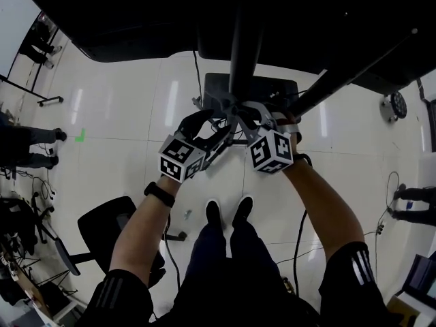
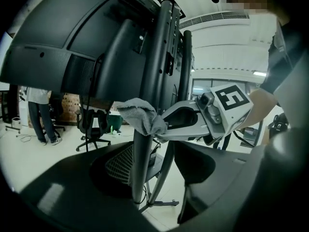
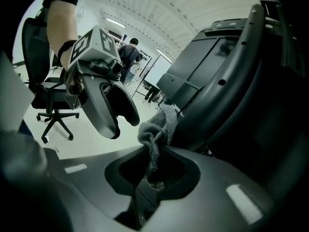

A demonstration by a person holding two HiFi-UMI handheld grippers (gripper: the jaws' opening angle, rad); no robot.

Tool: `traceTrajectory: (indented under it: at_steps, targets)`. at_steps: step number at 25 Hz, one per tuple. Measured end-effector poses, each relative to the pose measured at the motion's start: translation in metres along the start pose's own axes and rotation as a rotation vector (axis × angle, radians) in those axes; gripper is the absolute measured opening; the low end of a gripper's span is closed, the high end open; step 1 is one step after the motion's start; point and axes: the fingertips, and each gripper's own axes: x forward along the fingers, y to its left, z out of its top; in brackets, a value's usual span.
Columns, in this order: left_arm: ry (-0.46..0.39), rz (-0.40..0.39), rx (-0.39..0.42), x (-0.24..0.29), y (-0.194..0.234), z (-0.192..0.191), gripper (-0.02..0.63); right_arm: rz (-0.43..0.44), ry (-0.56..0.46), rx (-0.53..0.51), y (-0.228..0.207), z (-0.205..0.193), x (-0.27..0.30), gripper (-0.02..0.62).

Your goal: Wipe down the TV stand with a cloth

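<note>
Right gripper [image 3: 153, 180] clamps a bunched grey cloth [image 3: 157, 129] against the upright pole [image 2: 155, 57] of the TV stand, behind the mounted screen [image 2: 58, 42]. Left gripper [image 2: 157, 166], jaws apart and holding nothing, hovers just beside the same pole. Only a fold of the cloth appears pinched, so dragging it along the metal could well tug it free. The open left jaws sit close enough that a careless stroke might knock the pole and rock the screen above.
</note>
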Motion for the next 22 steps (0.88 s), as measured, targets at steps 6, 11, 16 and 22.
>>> traceTrajectory:
  at_steps: [6, 11, 16, 22]
  targets:
    - [0.035, -0.018, -0.04, 0.018, 0.013, -0.051, 0.287, 0.035, 0.044, 0.044, 0.036, -0.035, 0.032, 0.052]
    - [0.065, -0.043, -0.053, 0.034, 0.021, -0.096, 0.288, 0.067, 0.101, 0.077, 0.066, -0.075, 0.057, 0.052]
    - [0.098, -0.046, -0.067, 0.049, 0.031, -0.145, 0.29, 0.102, 0.152, 0.094, 0.097, -0.12, 0.08, 0.052]
    - [0.128, -0.059, -0.103, 0.066, 0.04, -0.192, 0.29, 0.138, 0.186, 0.105, 0.124, -0.149, 0.104, 0.052]
